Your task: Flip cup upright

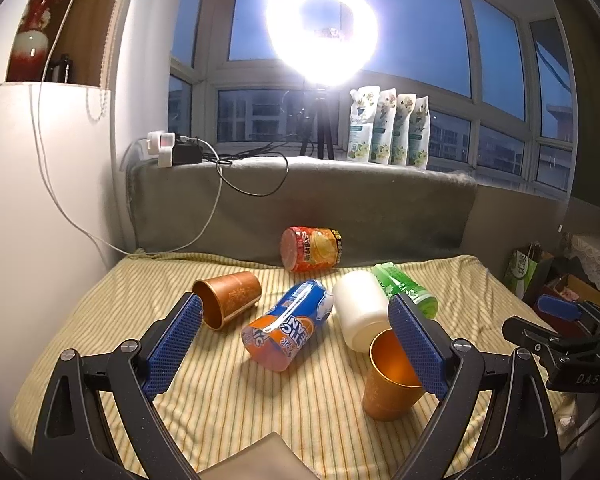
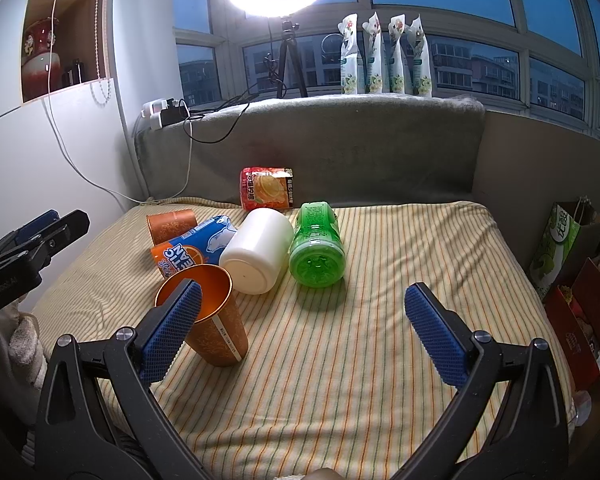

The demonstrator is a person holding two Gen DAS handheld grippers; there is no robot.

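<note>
An orange paper cup [image 1: 388, 380] stands upright, a little tilted, on the striped cloth near the front; it also shows in the right wrist view [image 2: 216, 320]. A second orange cup [image 1: 228, 300] lies on its side at the back left, partly hidden in the right wrist view [image 2: 170, 222]. My left gripper [image 1: 296, 340] is open, its right finger [image 1: 416, 344] in front of the upright cup's rim. My right gripper [image 2: 300, 332] is open and empty, its left finger [image 2: 172, 328] in front of that cup.
A blue-orange can [image 1: 288, 328], a white jar [image 1: 360, 308], a green bottle [image 1: 408, 288] and an orange snack can [image 1: 312, 250] lie on the cloth. A grey padded ledge [image 1: 300, 200] rises behind. Bags and boxes [image 2: 572, 280] stand at the right.
</note>
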